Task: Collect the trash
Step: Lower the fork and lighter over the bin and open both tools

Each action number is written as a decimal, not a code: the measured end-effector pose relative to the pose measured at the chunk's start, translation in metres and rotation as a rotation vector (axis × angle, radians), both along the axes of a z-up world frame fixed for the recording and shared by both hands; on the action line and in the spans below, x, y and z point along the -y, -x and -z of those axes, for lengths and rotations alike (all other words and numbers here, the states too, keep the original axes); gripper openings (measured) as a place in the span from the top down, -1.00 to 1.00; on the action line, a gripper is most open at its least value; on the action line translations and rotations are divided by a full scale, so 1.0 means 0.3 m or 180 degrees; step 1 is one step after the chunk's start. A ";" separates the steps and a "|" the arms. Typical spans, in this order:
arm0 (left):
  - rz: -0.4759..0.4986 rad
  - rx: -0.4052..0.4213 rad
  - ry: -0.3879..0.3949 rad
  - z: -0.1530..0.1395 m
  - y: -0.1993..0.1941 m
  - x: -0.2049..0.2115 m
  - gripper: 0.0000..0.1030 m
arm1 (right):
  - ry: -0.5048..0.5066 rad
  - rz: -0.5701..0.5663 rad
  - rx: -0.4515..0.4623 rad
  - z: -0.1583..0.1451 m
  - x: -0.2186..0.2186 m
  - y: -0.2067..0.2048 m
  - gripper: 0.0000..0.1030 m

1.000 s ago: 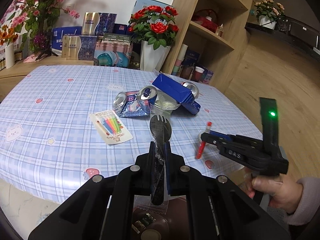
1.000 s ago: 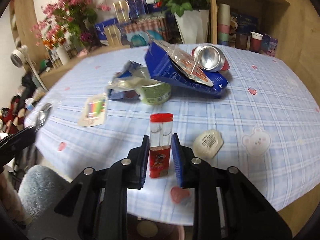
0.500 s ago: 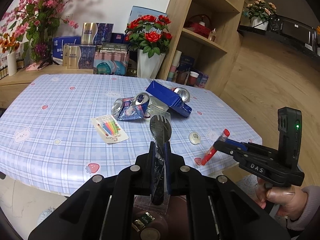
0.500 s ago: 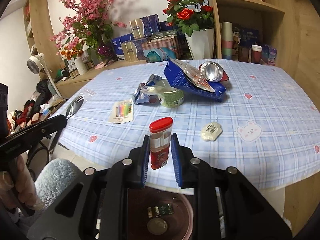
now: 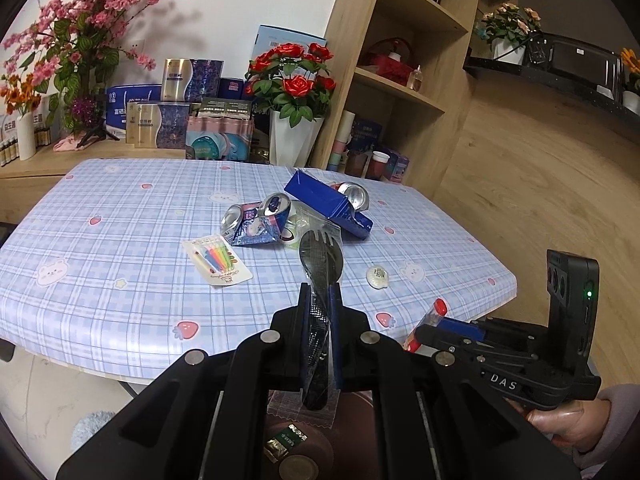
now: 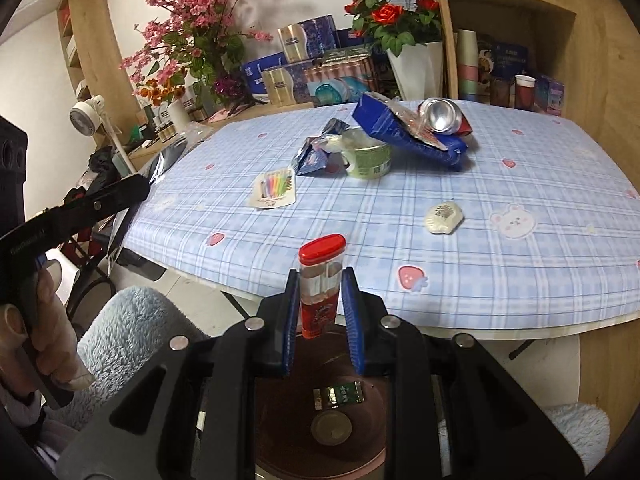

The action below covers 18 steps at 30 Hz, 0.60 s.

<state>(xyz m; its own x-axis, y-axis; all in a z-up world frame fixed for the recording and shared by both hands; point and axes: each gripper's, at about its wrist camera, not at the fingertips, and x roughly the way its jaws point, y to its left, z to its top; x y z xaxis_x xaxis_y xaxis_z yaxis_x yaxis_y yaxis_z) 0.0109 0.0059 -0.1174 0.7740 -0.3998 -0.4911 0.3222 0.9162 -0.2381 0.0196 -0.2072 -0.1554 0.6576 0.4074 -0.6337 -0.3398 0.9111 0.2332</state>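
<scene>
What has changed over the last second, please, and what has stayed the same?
Both grippers drew back from the table to above the bin. The left gripper still clamps the wrapped spork, the right gripper the red-capped tube. Table trash unmoved.

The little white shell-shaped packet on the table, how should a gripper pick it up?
Probably from straight above, pinching across its narrow sides. The white packet lies flat on the tablecloth, low and rounded, so a sideways approach would likely just push it. It sits alone, away from the can pile, so nothing blocks the way. Both grippers are full right now.
</scene>
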 end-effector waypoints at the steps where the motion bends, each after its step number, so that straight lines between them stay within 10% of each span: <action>1: -0.0004 -0.0003 0.0008 0.001 -0.001 -0.002 0.82 | -0.0002 -0.0024 0.0005 -0.001 -0.005 0.000 0.52; 18: 0.0030 -0.0022 0.0024 0.016 -0.006 -0.003 0.82 | 0.0299 0.0269 0.0617 -0.089 0.010 0.024 -0.79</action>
<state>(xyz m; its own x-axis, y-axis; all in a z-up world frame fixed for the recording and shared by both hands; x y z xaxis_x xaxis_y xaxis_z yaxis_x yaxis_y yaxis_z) 0.0128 0.0067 -0.1222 0.7668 -0.4107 -0.4934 0.3291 0.9114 -0.2471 0.0123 -0.2101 -0.1289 0.8001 0.2908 -0.5247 -0.2914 0.9529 0.0838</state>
